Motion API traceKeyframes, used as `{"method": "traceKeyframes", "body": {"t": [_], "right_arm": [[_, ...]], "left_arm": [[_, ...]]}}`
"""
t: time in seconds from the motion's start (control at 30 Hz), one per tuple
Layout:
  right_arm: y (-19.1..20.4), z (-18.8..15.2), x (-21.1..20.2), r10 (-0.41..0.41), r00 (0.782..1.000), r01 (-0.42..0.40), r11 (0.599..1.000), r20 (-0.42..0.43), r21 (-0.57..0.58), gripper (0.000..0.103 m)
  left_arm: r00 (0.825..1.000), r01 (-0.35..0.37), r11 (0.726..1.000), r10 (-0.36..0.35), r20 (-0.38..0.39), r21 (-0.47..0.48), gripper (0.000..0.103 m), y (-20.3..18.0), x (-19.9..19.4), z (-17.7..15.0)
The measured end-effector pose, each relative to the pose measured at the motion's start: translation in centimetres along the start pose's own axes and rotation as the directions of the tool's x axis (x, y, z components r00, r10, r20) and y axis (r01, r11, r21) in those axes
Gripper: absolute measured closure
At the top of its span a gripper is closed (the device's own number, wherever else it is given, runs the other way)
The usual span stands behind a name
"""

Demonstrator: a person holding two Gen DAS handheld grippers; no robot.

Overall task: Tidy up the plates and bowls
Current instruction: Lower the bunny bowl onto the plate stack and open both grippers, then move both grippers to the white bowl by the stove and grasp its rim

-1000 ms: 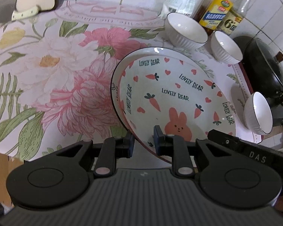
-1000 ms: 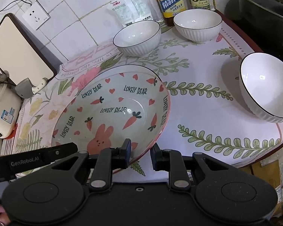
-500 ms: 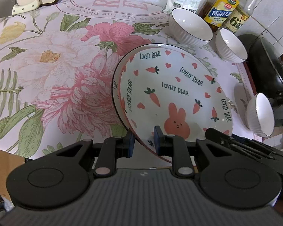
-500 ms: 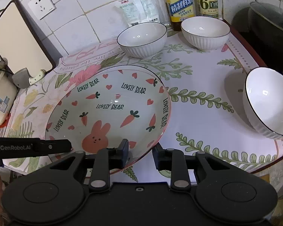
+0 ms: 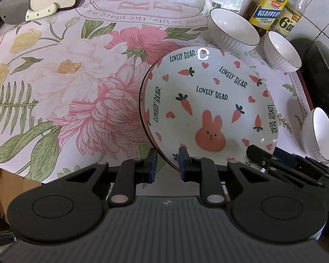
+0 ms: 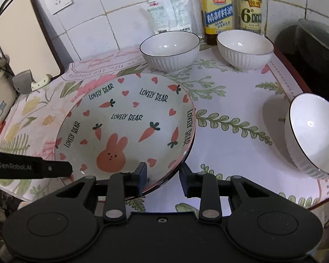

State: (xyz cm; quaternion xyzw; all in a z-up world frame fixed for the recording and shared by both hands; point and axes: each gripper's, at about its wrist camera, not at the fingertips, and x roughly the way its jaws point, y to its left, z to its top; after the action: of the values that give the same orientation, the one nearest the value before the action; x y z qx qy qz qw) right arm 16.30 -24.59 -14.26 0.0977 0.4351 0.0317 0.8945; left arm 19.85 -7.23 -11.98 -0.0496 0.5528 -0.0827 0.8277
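Note:
A rabbit-and-carrot plate (image 5: pixel 208 100) (image 6: pixel 125 118) lies on top of a dark-rimmed plate (image 5: pixel 140 100) on the floral tablecloth. My left gripper (image 5: pixel 167 164) is shut on the top plate's near rim. At the near right rim, my right gripper (image 6: pixel 163 175) has its jaws opening: one finger is over the plate, the other outside, and the pads are off the rim. Three white ribbed bowls stand around: two at the back (image 6: pixel 170 48) (image 6: pixel 244 48) and one at the right edge (image 6: pixel 313 133).
Two bottles (image 6: pixel 217 11) and a white packet (image 6: pixel 168 13) stand against the tiled wall. A black wok (image 5: pixel 322 76) sits to the right of the table. A cleaver (image 5: pixel 17 11) and a cutting board (image 6: pixel 24 37) are at the back left. The table's front edge is close below the grippers.
The rabbit plate has come down from a tilt and now lies flat on the plate under it. The right gripper's jaws have widened off the rim. The left gripper keeps its hold.

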Motion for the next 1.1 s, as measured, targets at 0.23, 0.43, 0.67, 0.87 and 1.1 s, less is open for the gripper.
{"method": "traceKeyframes", "body": {"t": [0.23,0.43,0.67,0.87,1.1], "right_arm": [[0.3,-1.5,-4.6,-0.018,0.994,0.039,0.979,0.108,-0.200,0.057],[-1.6,-3.7,-10.2,0.070,0.957,-0.004,0.973,0.281,-0.229,0.054],[-3.2,-5.7,-14.8,0.064,0.914,0.043,0.966,0.401,-0.253,0.040],[-5.5,-6.5,-15.1,0.019,0.896,0.080,0.976,0.444,-0.204,0.033],[-8.1,-7.5,-13.9,-0.043,0.896,0.141,0.971,0.443,-0.191,0.016]], "left_arm": [[1.000,0.023,0.998,-0.023,0.006,0.053,0.083,-0.4,-3.0,-1.4],[0.992,0.098,0.988,-0.107,0.073,0.120,0.080,-2.0,-6.7,-2.9],[0.961,0.182,0.956,-0.223,0.166,0.229,0.069,-5.3,-10.3,-4.4],[0.938,0.232,0.927,-0.293,0.183,0.295,0.053,-8.4,-10.5,-5.3],[0.919,0.283,0.901,-0.353,0.177,0.329,0.043,-12.0,-8.7,-5.6]]}}
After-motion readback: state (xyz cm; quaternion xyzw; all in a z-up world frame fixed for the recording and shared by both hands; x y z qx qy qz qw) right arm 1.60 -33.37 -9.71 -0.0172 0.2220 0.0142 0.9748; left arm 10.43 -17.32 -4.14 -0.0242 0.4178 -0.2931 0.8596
